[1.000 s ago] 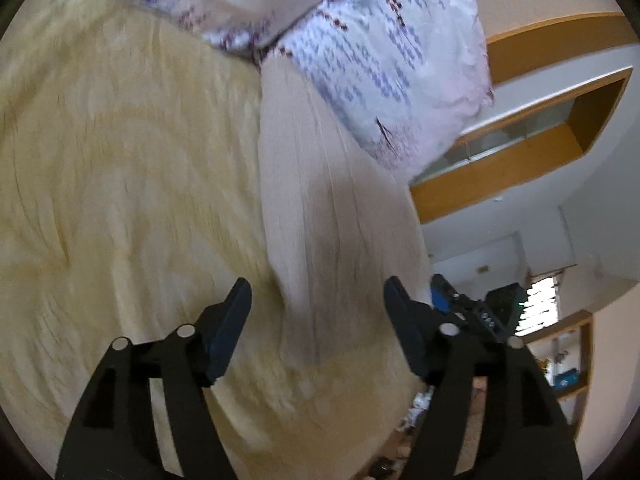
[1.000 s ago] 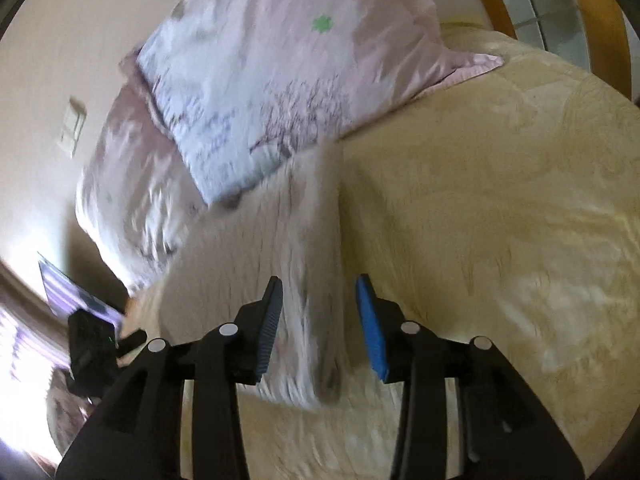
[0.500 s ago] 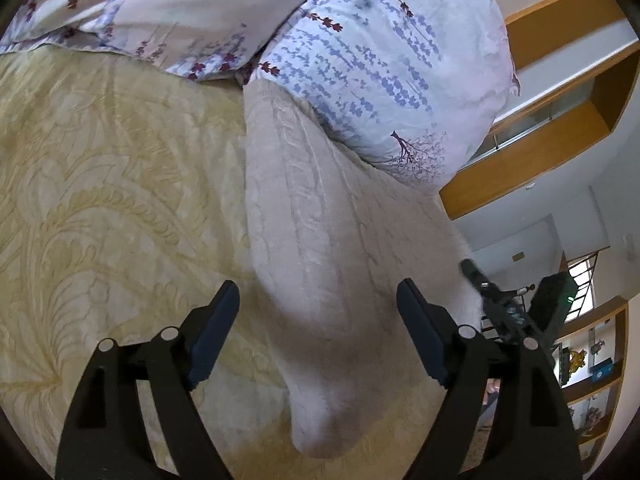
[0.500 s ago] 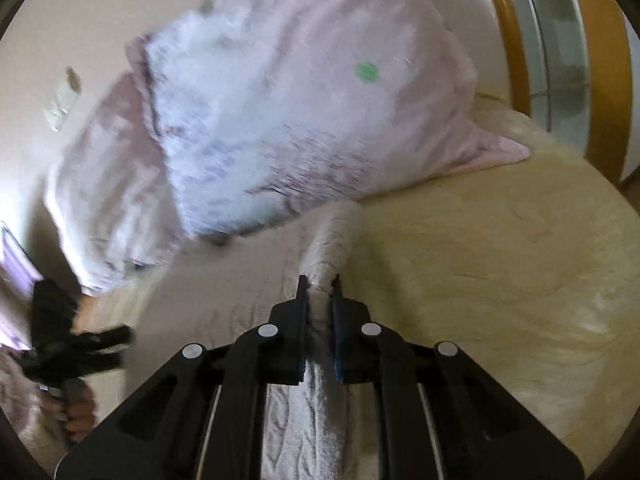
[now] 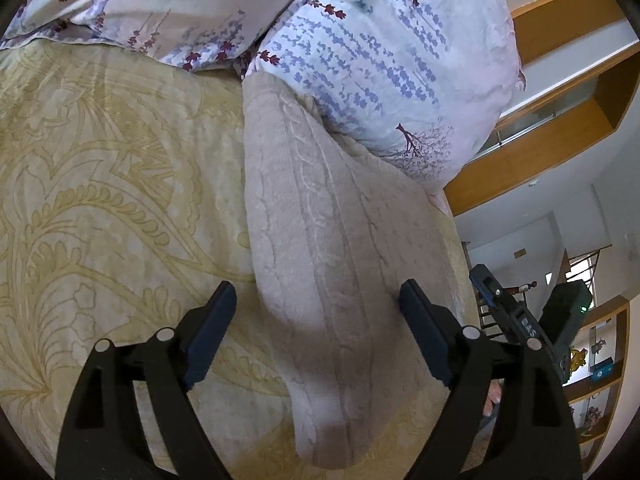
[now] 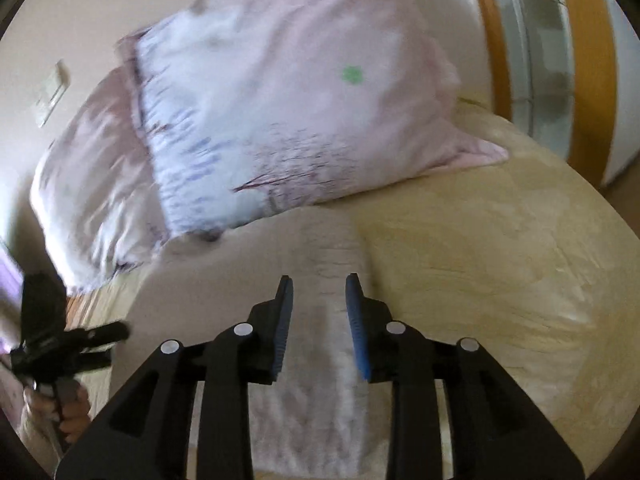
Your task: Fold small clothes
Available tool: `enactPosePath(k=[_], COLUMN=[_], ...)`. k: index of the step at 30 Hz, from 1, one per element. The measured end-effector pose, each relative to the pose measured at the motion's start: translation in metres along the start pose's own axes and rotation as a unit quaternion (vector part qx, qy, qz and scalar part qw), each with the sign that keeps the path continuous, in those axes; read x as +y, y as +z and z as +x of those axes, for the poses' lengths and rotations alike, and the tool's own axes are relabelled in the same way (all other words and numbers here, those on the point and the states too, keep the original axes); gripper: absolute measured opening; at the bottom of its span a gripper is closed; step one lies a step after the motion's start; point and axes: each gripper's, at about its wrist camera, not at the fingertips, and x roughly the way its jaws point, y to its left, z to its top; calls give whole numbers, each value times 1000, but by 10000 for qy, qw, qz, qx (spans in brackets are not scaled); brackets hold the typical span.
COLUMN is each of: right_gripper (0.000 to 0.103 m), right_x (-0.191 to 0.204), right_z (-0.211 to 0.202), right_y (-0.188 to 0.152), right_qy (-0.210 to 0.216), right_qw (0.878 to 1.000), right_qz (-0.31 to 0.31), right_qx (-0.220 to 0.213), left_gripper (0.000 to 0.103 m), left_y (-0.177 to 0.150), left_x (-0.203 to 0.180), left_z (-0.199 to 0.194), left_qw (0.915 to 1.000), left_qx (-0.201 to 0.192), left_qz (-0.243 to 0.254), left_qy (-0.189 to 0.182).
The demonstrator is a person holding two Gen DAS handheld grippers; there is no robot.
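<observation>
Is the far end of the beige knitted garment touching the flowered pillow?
Touching. In the left wrist view the beige knitted garment runs up to the flowered pillow, and its far end meets the pillow's lower edge with no gap.

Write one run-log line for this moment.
left gripper: open | right gripper: open | cable-knit sweater: folded on bed, touching pillow

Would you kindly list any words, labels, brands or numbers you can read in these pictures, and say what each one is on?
None can be read.
Right gripper body: pale markings, too small and blurred to read.
Pillow: a green spot and a printed tree, no letters.
Sweater, bedspread: no text.
</observation>
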Motion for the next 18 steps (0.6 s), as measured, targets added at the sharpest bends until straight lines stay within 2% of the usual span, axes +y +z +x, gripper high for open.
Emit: enactPosePath(k=[2, 3, 4, 5, 7, 8, 10, 12, 18], right_gripper=[36, 45, 48, 49, 49, 51, 67, 79, 79], right_x=[8, 7, 6, 7, 6, 1, -16, -36, -77], right_z=[15, 27, 39, 39, 37, 33, 22, 15, 41], right_y=[-6, -11, -17, -19, -14, -10, -1, 7, 13], right_qy=[-52, -157, -242, -258, -162, 9, 498, 627, 855], right_qw=[9993, 9978, 9965, 9969, 9966, 9969, 9960, 9928, 9732], right_qz=[-193, -254, -335, -419, -341, -168, 395, 896, 1834], right_qx=[302, 590, 724, 618, 737, 765, 626, 492, 1090], left_gripper=[85, 86, 86, 87, 87, 87, 87, 87, 87], left_y=[-1, -1, -2, -1, -1, 0, 2, 3, 7], left_x=[0, 0, 0, 0, 0, 1, 4, 6, 7], left_z=[3, 3, 4, 4, 4, 4, 4, 4, 8], left_qw=[10000, 10000, 10000, 10000, 9999, 9998, 9996, 9994, 9987], left_qx=[22, 30, 31, 39, 80, 102, 126, 128, 175], left_qz=[-34, -49, -58, -51, -73, -98, -162, -221, -268], left_qy=[-14, -23, -40, -51, -77, -106, -170, -229, -402])
